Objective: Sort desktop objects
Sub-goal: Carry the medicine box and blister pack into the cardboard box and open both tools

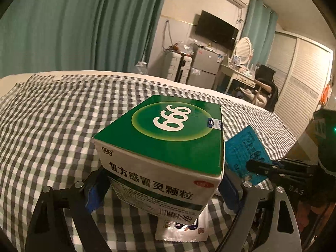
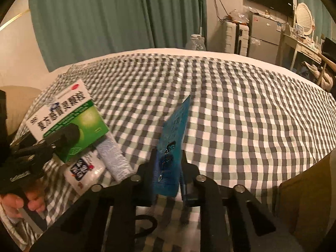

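Note:
My left gripper (image 1: 163, 191) is shut on a green and white medicine box (image 1: 163, 147), held above the checked bedspread (image 1: 52, 115); the box also shows in the right wrist view (image 2: 67, 117). My right gripper (image 2: 168, 180) is shut on a blue packet (image 2: 172, 147), held upright on edge; it shows to the right of the box in the left wrist view (image 1: 245, 153). A white sachet (image 1: 182, 231) lies under the box, also seen in the right wrist view (image 2: 84, 172), next to a pale blue tube (image 2: 114, 157).
The checked bedspread (image 2: 241, 105) spreads wide ahead and to the right. Green curtains (image 2: 115, 14), a small fridge (image 1: 204, 65), a suitcase (image 1: 178, 67) and a dressing table (image 1: 239, 73) stand beyond the bed.

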`<state>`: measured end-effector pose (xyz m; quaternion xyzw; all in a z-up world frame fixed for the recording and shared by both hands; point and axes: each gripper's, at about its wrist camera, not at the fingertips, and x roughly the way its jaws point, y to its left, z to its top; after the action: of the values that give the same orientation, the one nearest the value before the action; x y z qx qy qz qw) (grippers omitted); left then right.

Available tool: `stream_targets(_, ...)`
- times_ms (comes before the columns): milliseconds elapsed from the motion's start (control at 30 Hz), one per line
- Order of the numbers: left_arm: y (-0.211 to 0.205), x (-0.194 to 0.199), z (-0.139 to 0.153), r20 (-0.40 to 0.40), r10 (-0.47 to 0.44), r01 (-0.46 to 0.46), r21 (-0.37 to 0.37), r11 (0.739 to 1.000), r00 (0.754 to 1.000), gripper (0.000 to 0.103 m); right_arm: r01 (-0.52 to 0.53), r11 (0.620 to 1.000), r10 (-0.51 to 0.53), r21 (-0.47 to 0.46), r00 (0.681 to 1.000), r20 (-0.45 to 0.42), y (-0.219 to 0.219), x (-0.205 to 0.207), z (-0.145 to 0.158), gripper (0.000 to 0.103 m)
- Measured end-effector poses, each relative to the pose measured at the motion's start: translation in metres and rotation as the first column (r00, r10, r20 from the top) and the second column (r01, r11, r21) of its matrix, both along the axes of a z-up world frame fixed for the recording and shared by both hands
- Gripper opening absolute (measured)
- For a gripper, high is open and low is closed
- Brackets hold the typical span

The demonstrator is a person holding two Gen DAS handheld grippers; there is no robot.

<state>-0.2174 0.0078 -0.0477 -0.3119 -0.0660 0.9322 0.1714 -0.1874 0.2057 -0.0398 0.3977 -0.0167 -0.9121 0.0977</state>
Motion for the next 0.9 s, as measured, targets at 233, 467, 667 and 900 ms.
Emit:
stream_targets(233, -0.002, 0.020, 0.012, 0.021, 0.080, -0.077, -0.124, 0.989, 0.997, 0.091, -0.028, 1.000, 0.028, -0.001, 1.000, 0.013, -0.014, 0.007, 0.016, 0.007)
stream_targets(467, -0.014, 0.070, 0.047, 0.035, 0.201, -0.197, -0.097, 0.976, 0.979, 0.091, -0.035, 0.997, 0.035, -0.071, 0.999, -0.006, -0.017, 0.034, 0.047, 0.007)
stream_targets(667, -0.007, 0.120, 0.074, 0.088, 0.247, -0.246, -0.025, 0.969, 0.965, 0.091, -0.030, 0.993, 0.028, -0.118, 0.999, -0.021, -0.019, 0.079, 0.073, 0.007)
stream_targets(900, 0.021, 0.171, 0.115, 0.082, 0.269, -0.264, -0.065, 0.962, 0.960, 0.091, -0.032, 0.985, 0.021, -0.167, 0.997, -0.070, -0.013, 0.142, 0.106, 0.007)
